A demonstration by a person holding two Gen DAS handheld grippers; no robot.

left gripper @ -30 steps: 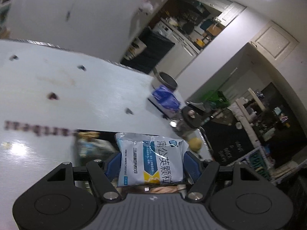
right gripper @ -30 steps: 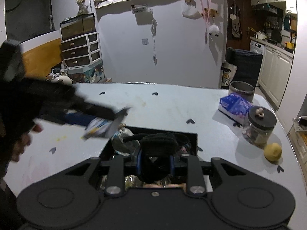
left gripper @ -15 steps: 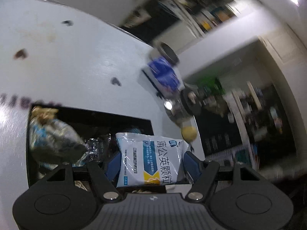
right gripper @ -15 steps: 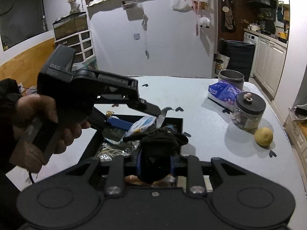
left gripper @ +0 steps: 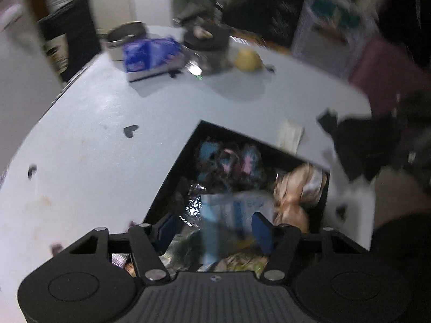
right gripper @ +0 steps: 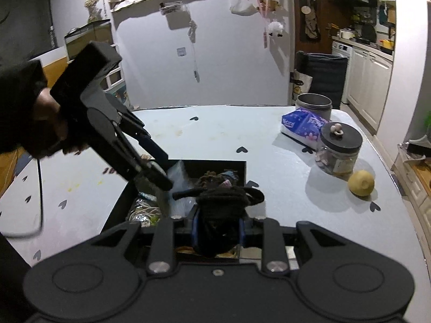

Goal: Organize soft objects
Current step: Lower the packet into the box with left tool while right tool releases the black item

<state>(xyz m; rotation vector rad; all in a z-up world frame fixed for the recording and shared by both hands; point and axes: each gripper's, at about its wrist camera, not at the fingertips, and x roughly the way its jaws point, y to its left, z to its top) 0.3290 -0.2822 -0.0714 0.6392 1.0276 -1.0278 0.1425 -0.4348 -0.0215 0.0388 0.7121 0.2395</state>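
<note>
The left tongs (left gripper: 214, 224) stand apart over the black box (left gripper: 172, 172), the blurred white-and-blue sachet (left gripper: 226, 215) between the blue pads; whether it touches them cannot be told. The right tongs (right gripper: 218, 228) are clamped on a dark knitted item (right gripper: 221, 204) above the same box. On the surface (right gripper: 269, 140), at about two o'clock from the box in the right view, sit a tissue pack (right gripper: 301, 126), a lidded jar (right gripper: 339, 148) and a yellow fruit (right gripper: 361, 183).

White wall (right gripper: 221, 62), kitchen cabinets (right gripper: 369, 80)
</note>
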